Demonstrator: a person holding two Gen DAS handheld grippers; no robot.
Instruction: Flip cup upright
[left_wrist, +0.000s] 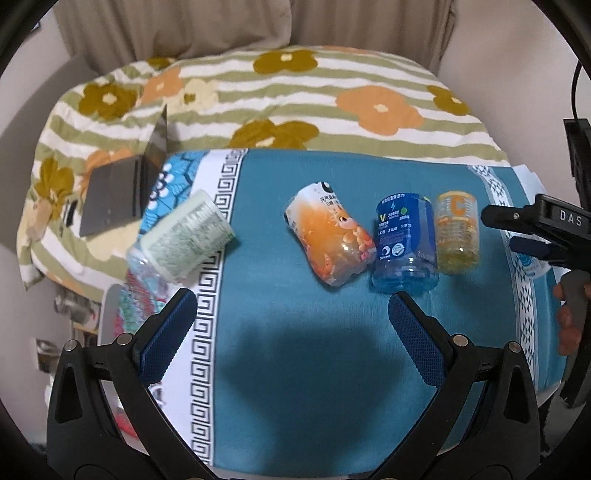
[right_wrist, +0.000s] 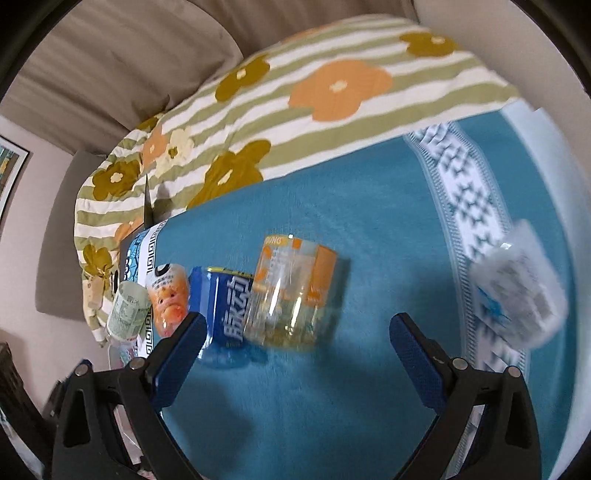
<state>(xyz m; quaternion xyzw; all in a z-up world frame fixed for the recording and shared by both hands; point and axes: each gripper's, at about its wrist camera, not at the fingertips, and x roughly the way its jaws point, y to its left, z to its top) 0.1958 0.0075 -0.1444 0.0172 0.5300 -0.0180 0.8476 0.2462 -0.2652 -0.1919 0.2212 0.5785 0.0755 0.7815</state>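
Note:
Several cups cut from plastic bottles rest on a teal cloth. A green-label cup lies on its side at the left. An orange cup, a blue cup and a yellow-orange cup sit in a row at the centre. In the right wrist view the yellow-orange cup is just ahead, with the blue cup to its left and a blurred white-blue cup at the right. My left gripper is open and empty. My right gripper is open and empty; it also shows in the left wrist view.
A dark laptop, half open, lies on a flowered striped blanket behind the cloth. The cloth has patterned white borders at left and right. Beige cushions stand at the back.

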